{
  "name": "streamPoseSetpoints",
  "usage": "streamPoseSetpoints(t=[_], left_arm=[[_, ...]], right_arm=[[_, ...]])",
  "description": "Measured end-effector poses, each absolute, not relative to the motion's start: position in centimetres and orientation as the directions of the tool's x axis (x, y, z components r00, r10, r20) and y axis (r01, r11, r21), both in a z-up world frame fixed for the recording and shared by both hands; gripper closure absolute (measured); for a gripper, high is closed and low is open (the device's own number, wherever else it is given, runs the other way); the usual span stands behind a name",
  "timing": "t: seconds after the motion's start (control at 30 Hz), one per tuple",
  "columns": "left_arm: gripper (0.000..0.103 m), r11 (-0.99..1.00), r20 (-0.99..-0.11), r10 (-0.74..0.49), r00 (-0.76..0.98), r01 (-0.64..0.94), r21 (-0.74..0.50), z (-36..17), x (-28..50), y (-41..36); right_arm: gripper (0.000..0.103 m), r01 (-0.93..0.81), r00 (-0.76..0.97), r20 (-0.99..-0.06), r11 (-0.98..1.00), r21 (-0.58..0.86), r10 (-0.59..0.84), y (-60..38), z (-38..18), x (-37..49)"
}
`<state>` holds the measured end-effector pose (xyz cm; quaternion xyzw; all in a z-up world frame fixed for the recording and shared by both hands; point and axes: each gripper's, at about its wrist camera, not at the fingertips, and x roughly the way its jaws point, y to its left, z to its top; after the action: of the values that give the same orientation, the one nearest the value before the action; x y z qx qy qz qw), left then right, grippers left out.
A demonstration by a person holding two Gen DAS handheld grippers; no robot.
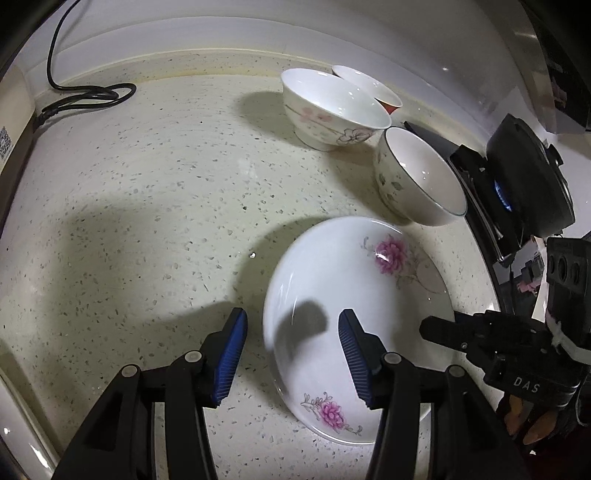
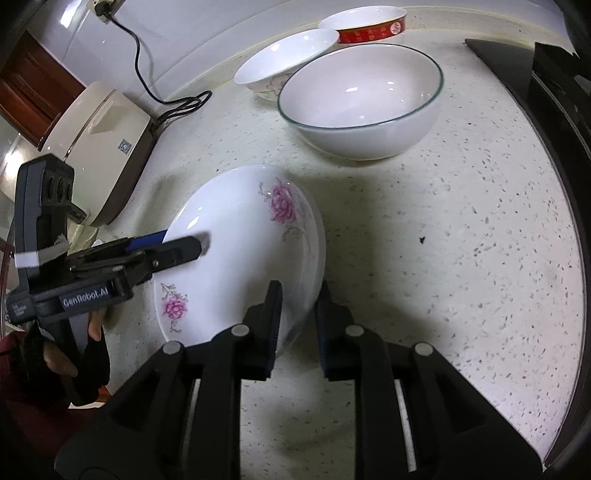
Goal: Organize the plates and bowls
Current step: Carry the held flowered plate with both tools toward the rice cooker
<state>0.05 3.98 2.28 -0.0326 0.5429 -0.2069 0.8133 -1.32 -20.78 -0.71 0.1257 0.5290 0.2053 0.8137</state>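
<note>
Right wrist view: my right hand-held gripper (image 2: 297, 314) nearly closed, pinching near rim of flowered plate (image 2: 236, 254), which sits tilted over counter (image 2: 443, 240). Left hand-held gripper (image 1: 291, 354) wide open, fingers straddling plate's left rim; I cannot tell if touching. Three bowls far: teal-rimmed bowl (image 2: 360, 107), flowered bowl (image 1: 328, 110), red bowl (image 2: 364, 26), all separate. Stacking not done, I judge.

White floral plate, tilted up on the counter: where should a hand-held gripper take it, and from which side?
Grip the raised rim of the white floral plate, edge-on, one finger on each face. The right hand-held gripper already straddles the near rim; the left hand-held gripper spans the opposite edge, open.
</note>
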Motion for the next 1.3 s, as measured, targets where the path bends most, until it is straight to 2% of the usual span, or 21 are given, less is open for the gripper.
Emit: streamPoseSetpoints(t=[0.07,0.1,0.13,0.23,1.3], left_arm=[[0.057,0.912,-0.874,-0.356,0.331,0.328,-0.248,2.3,-0.2,3.4],[0.07,0.916,-0.878,-0.338,0.338,0.333,-0.224,2.3,-0.4,3.2],[0.076,0.924,-0.883,-0.302,0.358,0.337,-0.179,2.3,-0.6,2.9],[0.083,0.923,-0.875,-0.341,0.344,0.302,-0.241,2.3,-0.2,3.8],[0.084,0.941,-0.87,-0.299,0.392,0.273,-0.201,4.6,-1.8,5.5]], right_arm=[[0.079,-0.204,0.355,-0.809,0.884,0.421,0.468,-20.6,-0.7,-1.3],[0.079,-0.206,0.355,-0.81,0.884,0.419,0.467,-20.5,-0.6,-1.3],[0.08,-0.207,0.359,-0.813,0.889,0.409,0.457,-20.5,-0.6,-1.3],[0.086,-0.208,0.367,-0.821,0.899,0.385,0.437,-20.5,-0.6,-1.4],[0.086,-0.229,0.349,-0.803,0.875,0.426,0.483,-20.0,0.1,-1.3]])
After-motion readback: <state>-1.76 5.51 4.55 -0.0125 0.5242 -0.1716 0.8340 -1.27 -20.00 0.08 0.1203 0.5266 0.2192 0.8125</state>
